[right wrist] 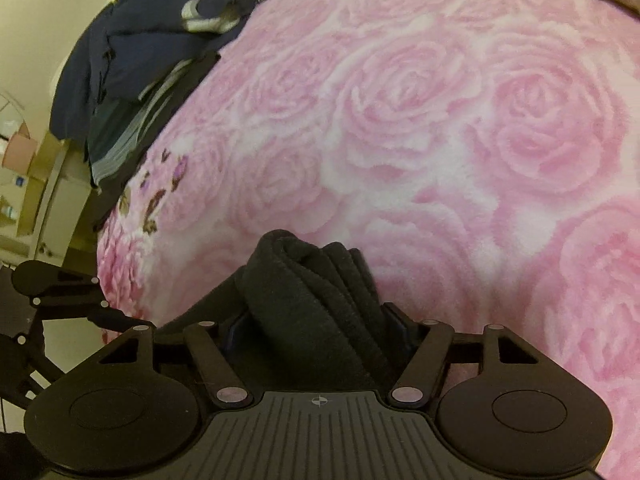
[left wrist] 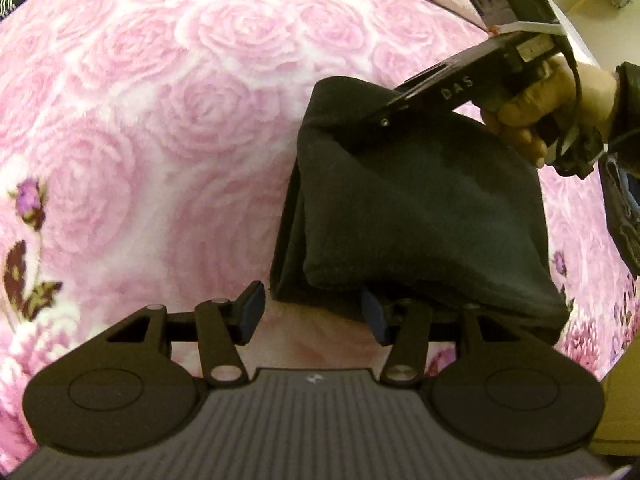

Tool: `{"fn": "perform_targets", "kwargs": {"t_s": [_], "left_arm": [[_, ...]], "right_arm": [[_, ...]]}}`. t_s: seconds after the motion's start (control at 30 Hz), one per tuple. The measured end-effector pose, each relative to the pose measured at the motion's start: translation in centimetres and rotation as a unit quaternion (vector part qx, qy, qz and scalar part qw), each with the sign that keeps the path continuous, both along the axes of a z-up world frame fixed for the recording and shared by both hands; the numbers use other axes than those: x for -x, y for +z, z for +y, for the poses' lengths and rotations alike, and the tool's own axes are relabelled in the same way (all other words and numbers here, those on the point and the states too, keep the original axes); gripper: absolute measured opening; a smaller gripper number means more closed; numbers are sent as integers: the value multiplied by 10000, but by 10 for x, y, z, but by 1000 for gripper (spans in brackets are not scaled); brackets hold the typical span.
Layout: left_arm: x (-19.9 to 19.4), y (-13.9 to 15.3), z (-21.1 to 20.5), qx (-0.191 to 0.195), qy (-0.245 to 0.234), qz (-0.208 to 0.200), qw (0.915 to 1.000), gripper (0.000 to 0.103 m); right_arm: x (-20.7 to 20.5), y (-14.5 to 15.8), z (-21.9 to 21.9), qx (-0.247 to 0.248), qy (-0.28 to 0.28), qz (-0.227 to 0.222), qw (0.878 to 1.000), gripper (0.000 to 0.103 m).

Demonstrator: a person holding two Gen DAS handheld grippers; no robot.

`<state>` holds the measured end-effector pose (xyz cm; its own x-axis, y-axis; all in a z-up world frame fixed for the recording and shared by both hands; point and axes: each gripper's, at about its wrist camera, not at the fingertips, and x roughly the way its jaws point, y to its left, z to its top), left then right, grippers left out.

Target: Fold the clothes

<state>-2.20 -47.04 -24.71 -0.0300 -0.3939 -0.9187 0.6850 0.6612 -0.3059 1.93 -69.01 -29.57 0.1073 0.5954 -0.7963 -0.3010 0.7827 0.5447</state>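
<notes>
Fleece folds of the black garment (right wrist: 316, 304) bunch thickly between the right gripper (right wrist: 320, 332)'s pinching jaws. Left gripper (left wrist: 312, 316) gapes empty at its near hem; plush pink rose blanket (left wrist: 160, 120) spreads wide left and far.

Your right gripper's (right wrist: 316, 332) blue pads are almost wholly buried under the bunched black garment (right wrist: 316, 304), so you cannot see where they meet the cloth. In the left wrist view, the same gripper's tip vanishes into the garment's (left wrist: 420, 208) top corner. Your left gripper's (left wrist: 312, 314) right finger (left wrist: 374, 314) is partly covered by the garment's lower edge. Far ahead-left of the right gripper, the pile of dark clothes (right wrist: 132, 60) is blurred and its pieces cannot be told apart.
</notes>
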Motion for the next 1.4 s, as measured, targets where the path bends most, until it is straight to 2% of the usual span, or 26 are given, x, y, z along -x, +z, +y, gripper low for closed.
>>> {"fn": "perform_targets", "kwargs": {"t_s": [0.2, 0.3, 0.43, 0.5, 0.53, 0.6, 0.63, 0.67, 0.73, 0.8, 0.87, 0.9, 0.97, 1.0, 1.07, 1.1, 1.13, 1.27, 1.4], "left_arm": [[7, 9, 8, -90, 76, -50, 9999, 48], [12, 13, 12, -85, 162, -60, 9998, 48], [20, 9, 19, -2, 427, 38, 9991, 48], [24, 5, 22, -41, 517, 126, 9986, 48], [27, 3, 24, -77, 536, 156, 9984, 48], [30, 4, 27, -103, 548, 188, 9983, 48], [31, 4, 27, -119, 550, 198, 9982, 48], [31, 5, 26, -125, 542, 196, 9983, 48], [29, 7, 23, -134, 494, 170, 9985, 48], [26, 9, 17, -129, 405, 142, 9990, 48], [24, 14, 8, -94, 252, 66, 9996, 49], [22, 16, 3, -76, 176, 29, 9998, 49], [22, 19, -9, -10, 37, -9, 10000, 49], [22, 20, -15, 19, -33, -24, 10000, 49], [24, 22, -28, 79, -185, -43, 9998, 49], [27, 23, -35, 113, -275, -46, 9995, 49], [30, 23, -42, 143, -387, -46, 9991, 49], [46, 20, -71, 212, -846, -24, 9962, 49], [65, 19, -106, 305, -1387, -37, 9899, 49]], "right_arm": [[8, 13, -4, -21, -60, -82, 9999, 67], [0, 9, 6, 81, 248, -86, 9996, 74], [-15, -5, 16, 88, 645, 25, 9979, 74], [-22, -11, 17, 61, 665, 174, 9976, 72], [-25, -13, 16, 39, 620, 260, 9977, 65], [-26, -11, 8, -86, 349, 386, 9986, 43], [-23, -9, 0, -185, 190, 403, 9988, 39], [-17, -7, -18, -308, -251, 390, 9984, 33], [-4, -1, -56, -553, -1155, 357, 9911, 30], [10, 4, -93, -794, -2049, 322, 9750, 30], [55, 14, -138, -689, -3224, 201, 9439, 30], [77, 19, -160, -629, -3798, 138, 9228, 30], [123, 28, -205, -503, -4899, 11, 8703, 31], [146, 33, -228, -436, -5423, -52, 8390, 31], [191, 42, -273, -299, -6407, -178, 7670, 31], [222, 46, -286, -218, -6864, -172, 7267, 31], [259, 49, -295, -162, -7335, -158, 6794, 31], [348, 40, -276, -513, -8051, 9, 5909, 30], [437, 32, -256, -862, -8643, 177, 4952, 31]]}}
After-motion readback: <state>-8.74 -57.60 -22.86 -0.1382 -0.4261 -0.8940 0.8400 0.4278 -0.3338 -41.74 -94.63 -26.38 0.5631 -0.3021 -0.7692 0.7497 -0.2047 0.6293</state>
